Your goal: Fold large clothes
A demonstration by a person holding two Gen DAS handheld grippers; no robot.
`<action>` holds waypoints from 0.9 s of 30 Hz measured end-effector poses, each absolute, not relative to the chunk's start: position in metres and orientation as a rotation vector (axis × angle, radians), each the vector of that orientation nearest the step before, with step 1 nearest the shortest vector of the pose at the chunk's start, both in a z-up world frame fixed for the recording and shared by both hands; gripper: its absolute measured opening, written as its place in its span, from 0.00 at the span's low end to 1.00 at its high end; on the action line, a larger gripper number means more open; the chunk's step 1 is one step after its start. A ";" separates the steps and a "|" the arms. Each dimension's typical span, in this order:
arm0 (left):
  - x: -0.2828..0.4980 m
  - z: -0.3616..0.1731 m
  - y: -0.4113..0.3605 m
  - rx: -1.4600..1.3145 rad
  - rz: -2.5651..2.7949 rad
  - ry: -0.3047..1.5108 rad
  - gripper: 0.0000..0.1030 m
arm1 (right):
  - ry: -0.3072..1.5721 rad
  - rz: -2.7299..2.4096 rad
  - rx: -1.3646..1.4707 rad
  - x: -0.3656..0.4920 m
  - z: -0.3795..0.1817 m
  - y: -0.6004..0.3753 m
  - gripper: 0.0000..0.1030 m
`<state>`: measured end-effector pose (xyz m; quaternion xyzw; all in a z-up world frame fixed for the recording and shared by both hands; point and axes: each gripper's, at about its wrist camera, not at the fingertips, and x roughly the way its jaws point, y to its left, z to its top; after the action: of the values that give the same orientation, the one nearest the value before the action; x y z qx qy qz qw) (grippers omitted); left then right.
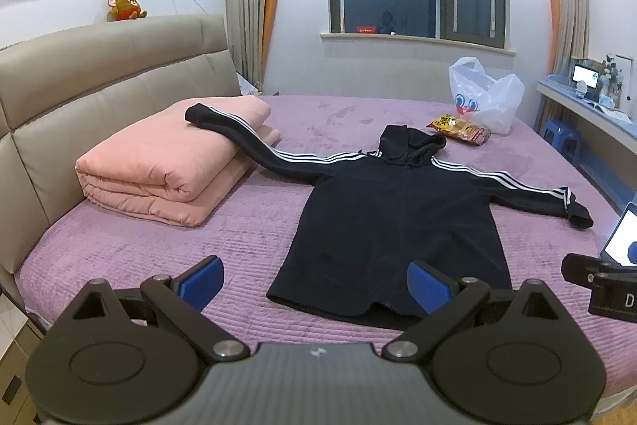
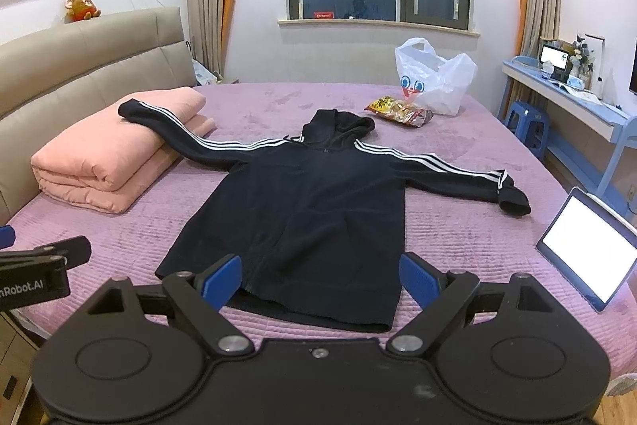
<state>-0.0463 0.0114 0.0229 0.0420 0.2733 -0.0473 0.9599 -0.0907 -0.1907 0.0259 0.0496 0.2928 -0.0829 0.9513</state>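
Both grippers, left gripper [image 1: 314, 285] and right gripper [image 2: 320, 279], hung spread wide and empty above hoodie [image 1: 398, 218] hem, apparently readying 1st fold.

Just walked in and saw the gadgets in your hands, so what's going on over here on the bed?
A person holds a two-finger gripper in each hand, about to fold a black hoodie spread flat on the purple bed. Its sleeves are stretched out, one lying over a folded pink quilt. The left gripper and right gripper are both open near the hem, gripping nothing, and no fold has been made. A tablet, a snack packet and a plastic bag also lie on the bed.
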 end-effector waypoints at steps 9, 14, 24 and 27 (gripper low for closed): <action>-0.060 0.032 0.004 0.089 -0.112 0.530 0.98 | 0.575 -0.171 0.099 -0.104 0.033 -0.193 0.99; -0.058 0.023 0.006 0.091 -0.127 0.557 0.98 | 0.597 -0.177 0.110 -0.093 0.027 -0.191 0.99; -0.025 -0.004 0.012 0.064 -0.154 0.619 0.98 | 0.678 -0.194 0.091 -0.066 -0.001 -0.192 0.99; -0.007 -0.016 0.008 0.060 -0.159 0.640 0.98 | 0.700 -0.195 0.102 -0.050 -0.014 -0.198 0.99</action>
<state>-0.0071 0.0080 -0.0162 0.0294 0.3141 -0.0782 0.9457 -0.0504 -0.1982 -0.0140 0.0501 0.3424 -0.0952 0.9334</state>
